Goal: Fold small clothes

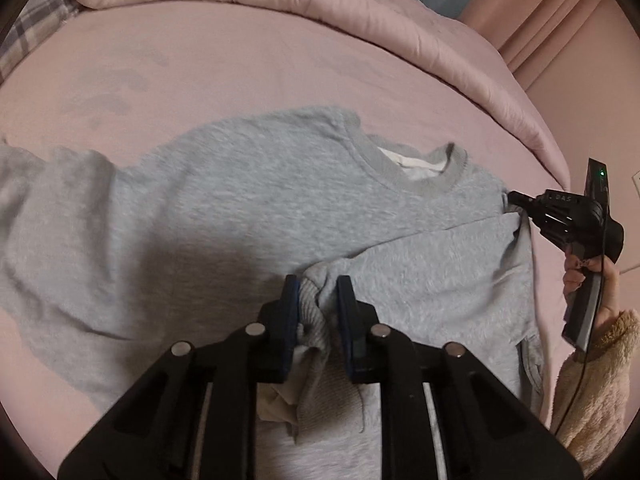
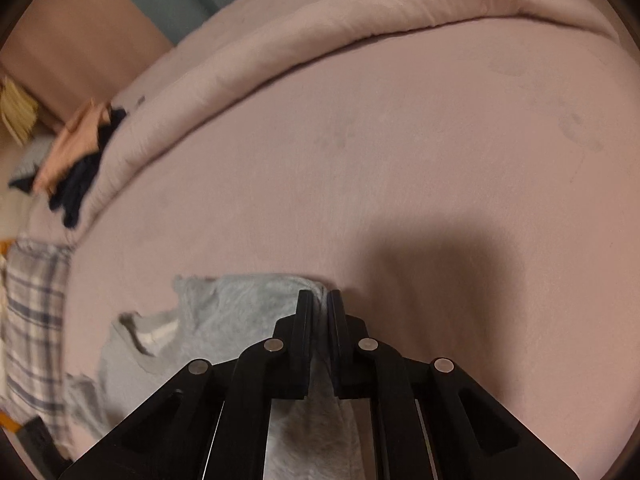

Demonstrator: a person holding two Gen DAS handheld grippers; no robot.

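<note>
sweatshirt: grey sweatshirt (image 1: 248,200) lies on the pink bed (image 1: 200,80), collar (image 1: 404,172) toward the rolled duvet (image 1: 360,12), one side already turned in over the body.
left hand-held gripper: our left hand-held gripper (image 1: 318,292) pinches the ribbed cuff (image 1: 312,320) of the folded-in sleeve, cloth bunched between the pads.
right hand-held gripper: our right hand-held gripper (image 2: 320,300) is nipped down on the shoulder edge (image 2: 316,284) of the same garment; in the left view its tip (image 1: 516,199) sits at the right shoulder.
key relation: we judge the fold line runs from right grip to left grip, along the garment's long axis collar-to-hem; bulk of the cloth lies to the left of both grippers.
nearer hand: left is nearer the hem, right nearer the collar.
next move: likely carry both grips leftward over the body together, kept parallel.
containers: none in view; loose clothes (image 2: 80,160) sit on the duvet edge, plaid cloth (image 2: 32,312) at bed side.
</note>
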